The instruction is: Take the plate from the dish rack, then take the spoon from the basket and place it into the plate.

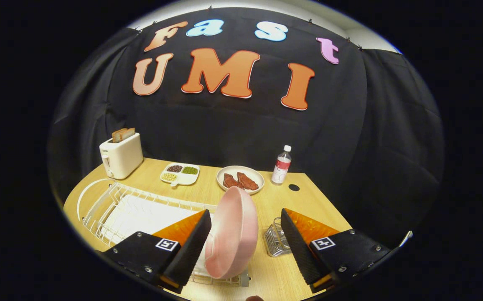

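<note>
Black cloth [350, 138] is hanging in soft folds as the booth's wall behind a light wooden tabletop [266, 200] with a curved near edge. A pale wall [362, 29] is showing above the cloth.

**Readable text: none**

The bottle [282, 164] at the back of the desk [266, 200] wears a label, too small to read. Each finger of the hand-held gripper [245, 246] carries a square coded marker, no words.

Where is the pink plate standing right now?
The pink plate stands on edge in the white dish rack, between the open claw fingers, beside the wire basket.
</note>
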